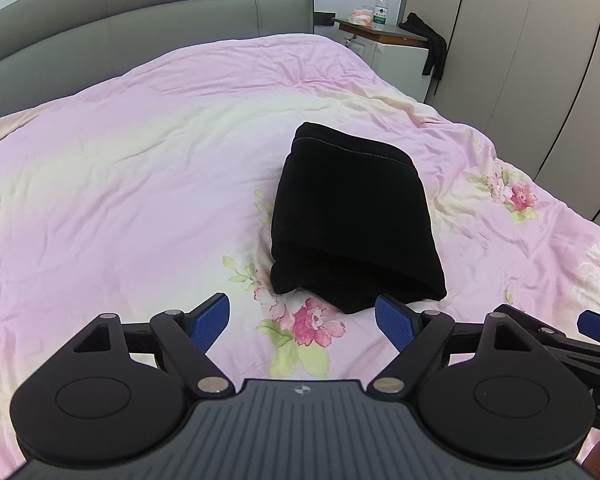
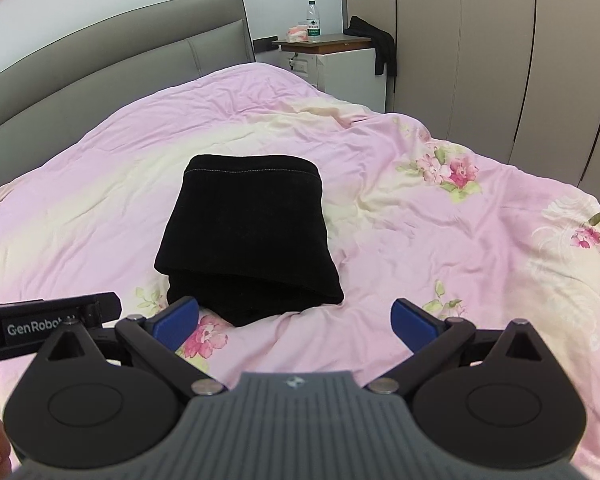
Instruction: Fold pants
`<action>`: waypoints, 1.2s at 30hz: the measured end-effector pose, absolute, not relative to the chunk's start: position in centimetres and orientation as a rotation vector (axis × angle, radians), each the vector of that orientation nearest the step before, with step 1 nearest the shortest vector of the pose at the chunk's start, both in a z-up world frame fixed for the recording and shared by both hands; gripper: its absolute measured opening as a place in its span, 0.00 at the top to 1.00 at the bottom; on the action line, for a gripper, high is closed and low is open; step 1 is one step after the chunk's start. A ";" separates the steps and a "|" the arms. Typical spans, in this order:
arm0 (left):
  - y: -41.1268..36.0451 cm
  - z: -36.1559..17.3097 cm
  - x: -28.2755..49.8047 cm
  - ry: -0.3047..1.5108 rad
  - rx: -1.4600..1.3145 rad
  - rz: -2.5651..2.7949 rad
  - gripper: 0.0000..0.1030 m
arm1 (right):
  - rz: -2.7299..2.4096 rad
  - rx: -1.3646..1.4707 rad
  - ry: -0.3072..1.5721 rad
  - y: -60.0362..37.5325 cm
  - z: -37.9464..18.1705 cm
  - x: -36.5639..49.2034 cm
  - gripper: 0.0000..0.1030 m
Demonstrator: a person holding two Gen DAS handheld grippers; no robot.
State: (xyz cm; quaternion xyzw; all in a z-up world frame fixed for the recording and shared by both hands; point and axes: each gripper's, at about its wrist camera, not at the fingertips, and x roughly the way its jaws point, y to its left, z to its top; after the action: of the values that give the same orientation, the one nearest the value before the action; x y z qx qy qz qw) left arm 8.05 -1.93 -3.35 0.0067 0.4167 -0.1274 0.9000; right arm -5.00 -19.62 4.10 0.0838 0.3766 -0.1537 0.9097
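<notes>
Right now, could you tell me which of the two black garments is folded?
The black pants on the pink quilt are folded; the other black garment hangs loosely off the nightstand.

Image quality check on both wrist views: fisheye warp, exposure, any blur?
Left wrist: strong fisheye, headboard and wardrobe lines bow, corners vignetted; pants crushed to flat black, only the seam stitching shows. Right wrist: same warp and dark corners; quilt evenly lit, soft shadows, no glare; bottle label too small to read. Both sharp, no motion blur.
</notes>
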 end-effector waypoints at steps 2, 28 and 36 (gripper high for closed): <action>-2.0 -3.3 7.9 0.860 0.016 -0.264 0.06 | -0.320 0.173 0.775 -19.6 4.2 -5.3 0.05; -1.3 -2.5 7.8 0.824 0.019 -0.233 0.06 | -0.359 0.159 0.776 -20.1 5.0 -5.6 0.05; -1.4 -2.6 7.8 0.828 0.025 -0.237 0.06 | -0.360 0.161 0.778 -20.1 5.1 -5.8 0.05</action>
State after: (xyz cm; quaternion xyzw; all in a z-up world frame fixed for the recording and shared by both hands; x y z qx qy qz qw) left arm 7.81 -1.37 -2.58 0.0120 0.4014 -0.1148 0.9086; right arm -5.78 -20.06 5.06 0.0781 0.3766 -0.1744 0.9065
